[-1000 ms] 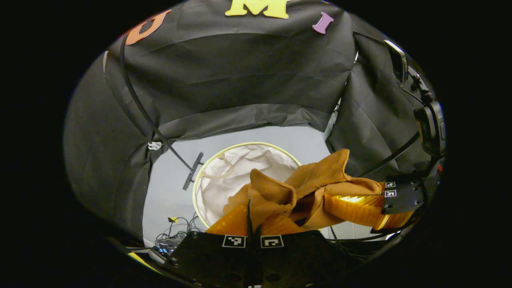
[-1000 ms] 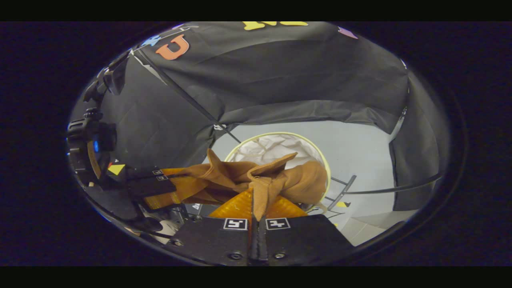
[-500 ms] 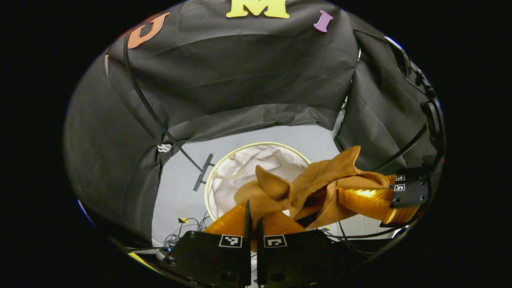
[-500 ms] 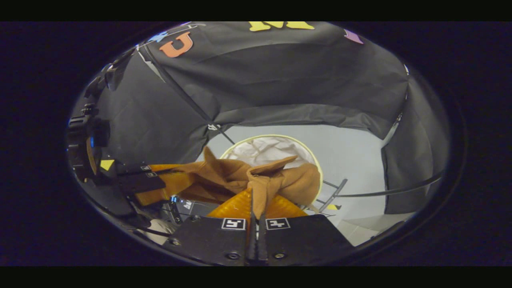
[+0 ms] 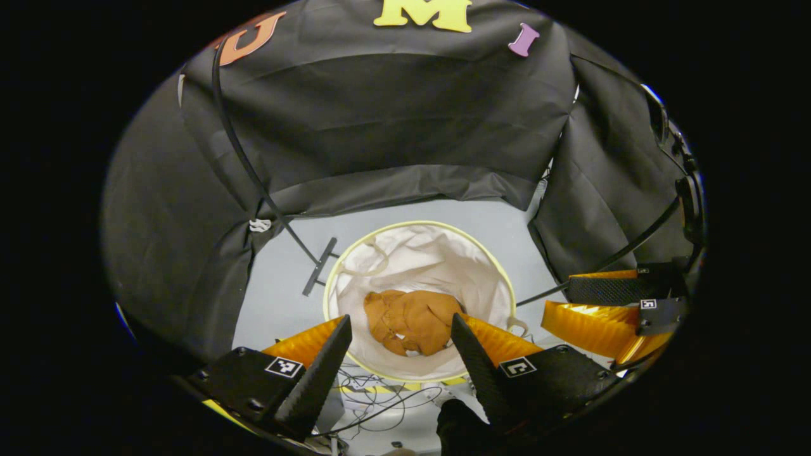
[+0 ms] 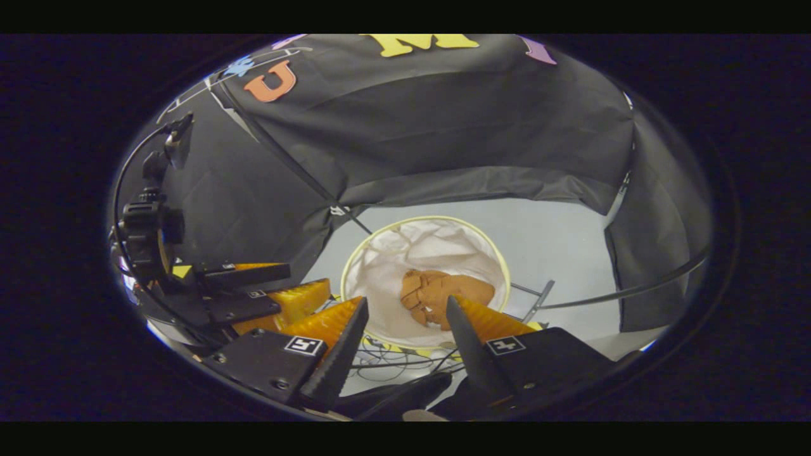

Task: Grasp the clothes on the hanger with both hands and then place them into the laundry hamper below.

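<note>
The brown garment (image 5: 412, 321) lies crumpled at the bottom of the round white hamper (image 5: 355, 253) with a pale yellow rim. In the right gripper view the same garment (image 6: 443, 296) rests inside the hamper (image 6: 386, 250). My left gripper (image 5: 400, 322) hangs above the hamper's near rim, open, with nothing between its orange and black fingers. My right gripper (image 6: 406, 305) is also open and empty above the hamper. The right gripper (image 5: 608, 304) appears at the right of the left gripper view, and the left gripper (image 6: 266, 291) at the left of the right gripper view.
The hamper stands on a grey floor (image 5: 279, 297). A black stand foot (image 5: 319, 273) sits left of it. Loose cables (image 5: 374, 392) lie on the floor just below the near rim. Black cloth walls close in on the back and both sides.
Both grippers were shut on the brown garment above the hamper. They have opened, and the garment has dropped to the hamper's bottom.
</note>
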A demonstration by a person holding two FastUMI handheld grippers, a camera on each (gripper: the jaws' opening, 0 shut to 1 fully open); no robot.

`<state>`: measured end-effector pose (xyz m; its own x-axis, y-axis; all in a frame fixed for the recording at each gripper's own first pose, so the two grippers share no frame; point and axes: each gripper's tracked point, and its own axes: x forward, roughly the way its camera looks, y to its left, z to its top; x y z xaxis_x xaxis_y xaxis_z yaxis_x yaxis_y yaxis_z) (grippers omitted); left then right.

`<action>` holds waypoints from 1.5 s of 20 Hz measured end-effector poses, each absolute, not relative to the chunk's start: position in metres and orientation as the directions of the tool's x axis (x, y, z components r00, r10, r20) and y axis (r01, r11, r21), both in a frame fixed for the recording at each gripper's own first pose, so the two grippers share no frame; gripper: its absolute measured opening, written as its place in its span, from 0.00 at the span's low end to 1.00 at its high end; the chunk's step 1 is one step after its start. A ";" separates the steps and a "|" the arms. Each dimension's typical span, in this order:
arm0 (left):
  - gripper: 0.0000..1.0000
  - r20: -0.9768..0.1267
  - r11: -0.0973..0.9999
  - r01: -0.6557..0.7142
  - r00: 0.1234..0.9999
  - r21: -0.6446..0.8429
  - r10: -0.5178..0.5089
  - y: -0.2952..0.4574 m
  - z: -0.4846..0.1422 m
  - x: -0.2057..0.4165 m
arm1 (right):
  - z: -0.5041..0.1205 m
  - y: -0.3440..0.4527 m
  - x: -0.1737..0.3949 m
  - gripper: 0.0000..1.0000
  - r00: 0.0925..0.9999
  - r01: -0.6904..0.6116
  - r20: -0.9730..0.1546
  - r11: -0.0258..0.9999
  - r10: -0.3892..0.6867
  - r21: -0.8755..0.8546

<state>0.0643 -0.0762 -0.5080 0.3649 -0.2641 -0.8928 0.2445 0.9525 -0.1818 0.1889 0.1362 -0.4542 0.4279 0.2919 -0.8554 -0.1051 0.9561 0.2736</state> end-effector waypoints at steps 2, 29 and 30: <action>0.97 -0.890 0.950 0.242 0.364 -0.195 -0.275 -0.078 -0.504 0.059 | -0.451 0.139 0.184 0.80 0.427 -0.100 -0.849 0.949 0.311 0.297; 0.97 -0.258 0.995 0.097 0.962 0.016 -0.090 -0.075 -0.063 0.046 | -0.011 0.052 0.138 1.00 0.936 -0.320 -0.126 0.944 0.329 0.086; 0.97 -0.237 0.997 0.077 0.969 0.016 -0.071 -0.072 -0.049 0.037 | 0.005 0.044 0.120 1.00 0.940 -0.320 -0.100 0.944 0.327 0.079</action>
<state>0.0371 -0.0716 -0.0489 0.9689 -0.0708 -0.2370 0.0767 0.9969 0.0156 0.1203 0.0440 0.0052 0.9398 0.3269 -0.0999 -0.3199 0.9441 0.0793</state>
